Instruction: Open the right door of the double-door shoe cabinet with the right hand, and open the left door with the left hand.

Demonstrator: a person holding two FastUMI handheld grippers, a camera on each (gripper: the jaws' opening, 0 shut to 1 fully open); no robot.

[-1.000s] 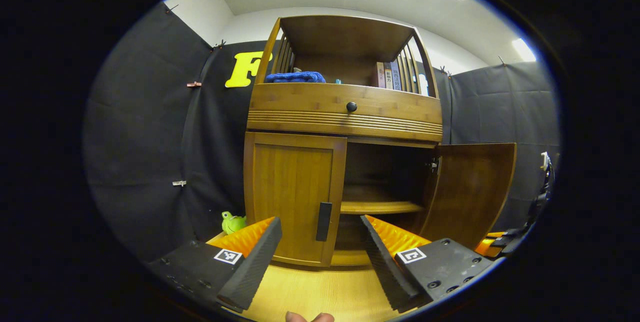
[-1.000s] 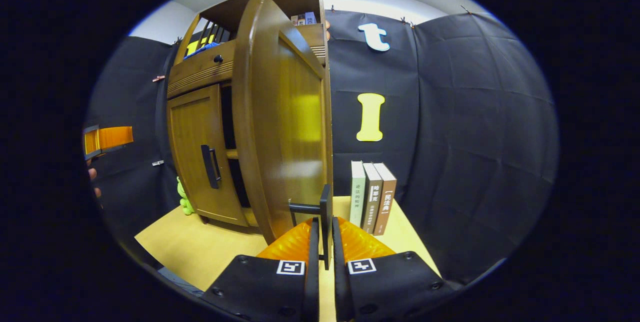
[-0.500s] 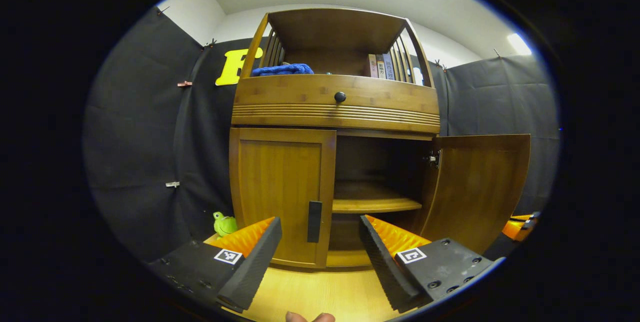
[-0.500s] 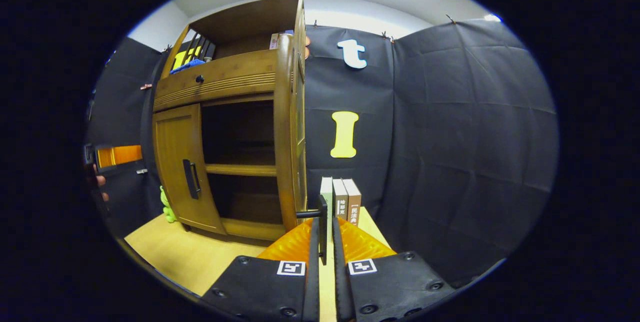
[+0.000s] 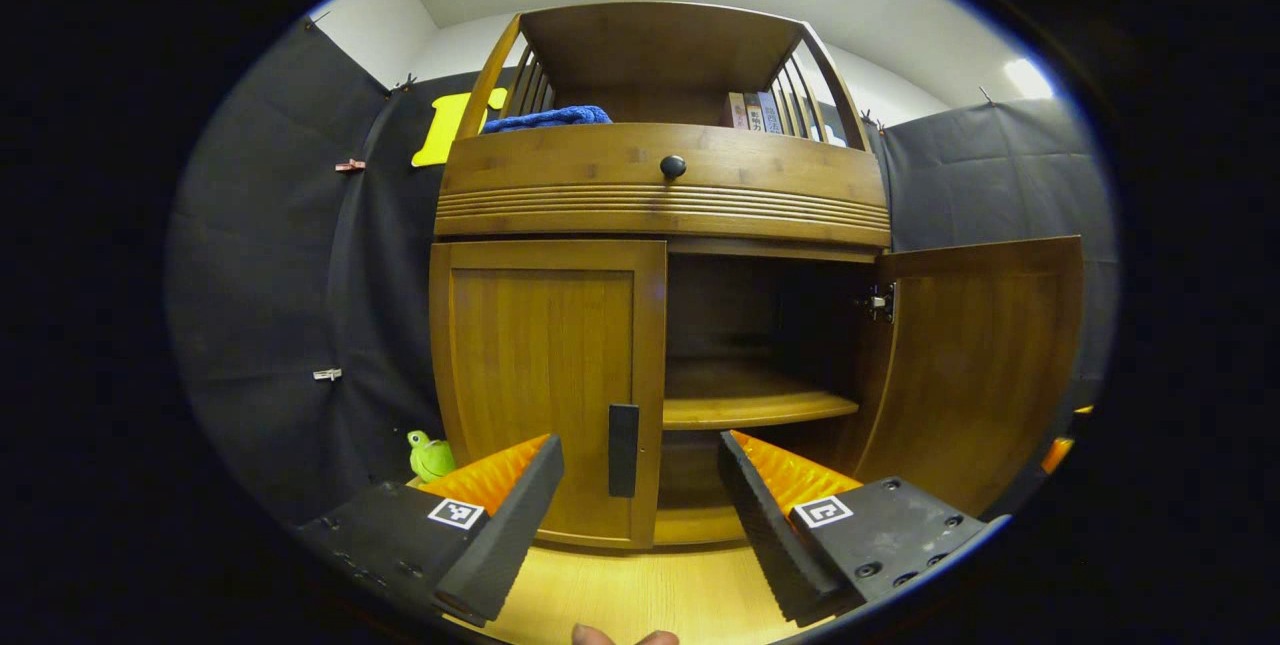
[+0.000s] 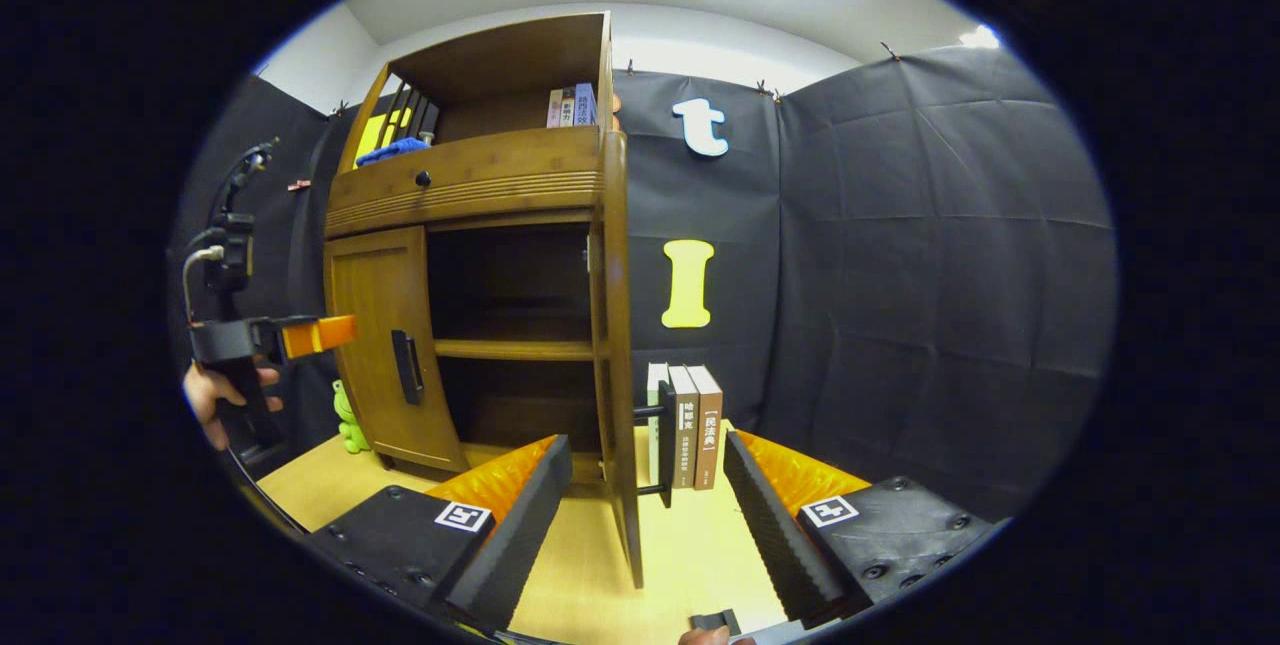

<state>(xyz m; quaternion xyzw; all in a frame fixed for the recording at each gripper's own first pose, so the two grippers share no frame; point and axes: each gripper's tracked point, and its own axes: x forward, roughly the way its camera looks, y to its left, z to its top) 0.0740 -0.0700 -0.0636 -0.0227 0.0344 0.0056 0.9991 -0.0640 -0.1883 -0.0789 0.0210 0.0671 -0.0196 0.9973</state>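
Your right gripper (image 6: 645,515) is spread wide, the right door (image 6: 612,345) swung fully out with its handle (image 6: 664,455) between the fingers, untouched. The left door (image 5: 545,385) is shut, straight ahead of your left gripper (image 5: 640,515), which is spread too. Take its handle (image 5: 623,435), the thin rigid bar by the inner edge (smooth, probably slippery); the door is stiff wood on hinges, so expect it to swing in an arc.
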